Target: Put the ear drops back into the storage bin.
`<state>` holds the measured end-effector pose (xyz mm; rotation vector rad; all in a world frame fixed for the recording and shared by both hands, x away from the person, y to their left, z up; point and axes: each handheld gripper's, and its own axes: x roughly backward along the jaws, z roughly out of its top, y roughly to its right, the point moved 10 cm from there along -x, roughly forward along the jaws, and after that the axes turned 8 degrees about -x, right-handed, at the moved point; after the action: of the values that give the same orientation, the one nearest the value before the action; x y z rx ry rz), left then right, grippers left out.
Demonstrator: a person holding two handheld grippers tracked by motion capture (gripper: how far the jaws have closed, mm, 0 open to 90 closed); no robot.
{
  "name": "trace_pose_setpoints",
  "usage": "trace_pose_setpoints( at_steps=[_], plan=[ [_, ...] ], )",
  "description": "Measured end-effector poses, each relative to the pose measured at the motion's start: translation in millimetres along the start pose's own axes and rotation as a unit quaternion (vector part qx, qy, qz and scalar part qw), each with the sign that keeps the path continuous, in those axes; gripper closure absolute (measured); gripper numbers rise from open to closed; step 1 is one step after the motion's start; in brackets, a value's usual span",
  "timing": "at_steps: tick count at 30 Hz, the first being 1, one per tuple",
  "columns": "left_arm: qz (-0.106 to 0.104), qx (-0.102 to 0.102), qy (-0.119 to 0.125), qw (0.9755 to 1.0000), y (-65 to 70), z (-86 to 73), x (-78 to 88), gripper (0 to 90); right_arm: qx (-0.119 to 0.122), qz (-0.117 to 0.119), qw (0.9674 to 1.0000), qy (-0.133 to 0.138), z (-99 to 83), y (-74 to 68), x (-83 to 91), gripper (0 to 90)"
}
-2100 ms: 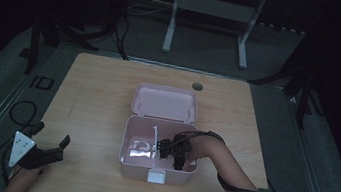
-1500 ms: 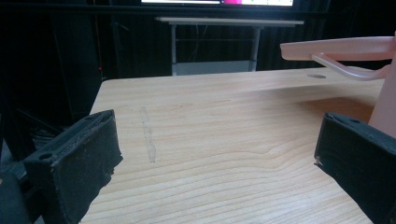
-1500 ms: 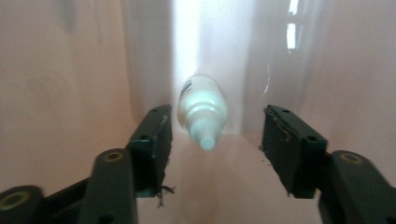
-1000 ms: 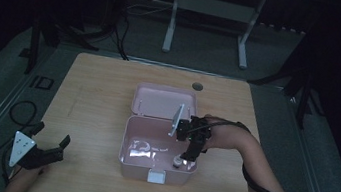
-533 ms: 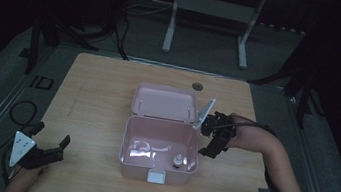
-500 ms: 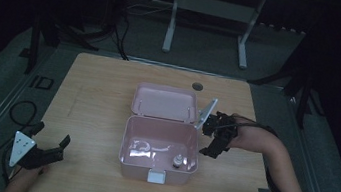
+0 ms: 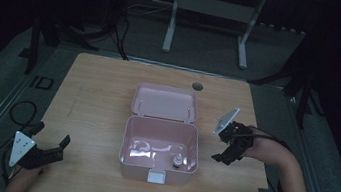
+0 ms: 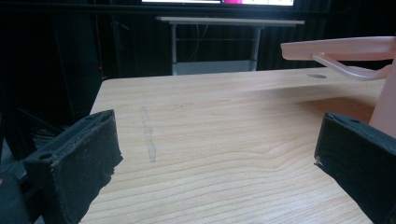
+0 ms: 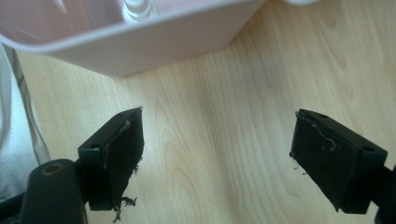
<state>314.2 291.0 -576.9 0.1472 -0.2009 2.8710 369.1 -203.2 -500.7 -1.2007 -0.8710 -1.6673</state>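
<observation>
My right claw [image 7: 225,149] hangs wide open and empty just beside the pink box [image 7: 159,147], clear of its rim; the small bottle [image 7: 177,161] stands inside. My left claw [image 7: 50,149] rests open, empty, well apart

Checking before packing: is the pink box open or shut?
Open. The pink box has its lid swung back flat behind it, and a small bottle shows inside.

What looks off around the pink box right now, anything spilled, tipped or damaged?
Nothing stands out. The pink box sits square on the table, lid open, with a small bottle upright inside near its front right corner. The right claw is open beside the box, the left claw open near the table's front left.
</observation>
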Motion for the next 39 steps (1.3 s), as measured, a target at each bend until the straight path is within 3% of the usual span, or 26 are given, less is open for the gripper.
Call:
trace_pose_setpoints(
  at_steps=[4,8,13,17,21,27,30,32,36,39],
  plan=[
    [0.000,0.000,0.001,1.0000,0.1,0.1,0.0,0.4,-0.017,-0.002,0.9998,0.008,-14.2,4.7,-10.5,16.9],
    [0.000,0.000,0.001,1.0000,0.1,0.1,0.0,0.4,-0.032,-0.007,0.9989,0.033,-24.2,8.1,-22.9,16.9],
    [0.001,-0.001,0.001,1.0000,0.2,0.2,0.0,0.4,-0.062,0.005,0.9963,0.059,-39.2,8.3,-38.5,16.9],
    [0.000,0.000,0.001,1.0000,0.2,0.2,0.0,0.4,-0.087,-0.015,0.9941,0.063,-54.0,15.9,-49.6,16.9],
    [0.001,-0.001,0.001,1.0000,0.2,0.2,0.0,0.4,-0.110,-0.030,0.9897,0.086,-64.1,20.7,-57.8,16.9],
    [0.001,-0.001,0.001,1.0000,0.1,0.2,0.0,0.4,-0.155,-0.059,0.9785,0.123,-76.6,29.3,-70.5,15.8],
    [0.001,-0.001,0.001,1.0000,0.1,0.2,0.0,0.4,-0.180,-0.080,0.9698,0.144,-81.5,36.1,-73.4,13.8],
    [0.002,-0.001,0.001,1.0000,0.1,0.2,0.0,0.4,-0.203,-0.104,0.9607,0.158,-84.6,42.8,-74.0,13.7],
    [0.002,-0.001,0.001,1.0000,0.1,0.2,0.0,0.4,-0.235,-0.134,0.9459,0.179,-90.2,51.9,-75.2,13.3],
    [0.002,-0.001,0.001,1.0000,0.1,0.2,0.0,0.4,-0.258,-0.152,0.9319,0.205,-92.2,56.0,-74.5,13.4]
  ],
)
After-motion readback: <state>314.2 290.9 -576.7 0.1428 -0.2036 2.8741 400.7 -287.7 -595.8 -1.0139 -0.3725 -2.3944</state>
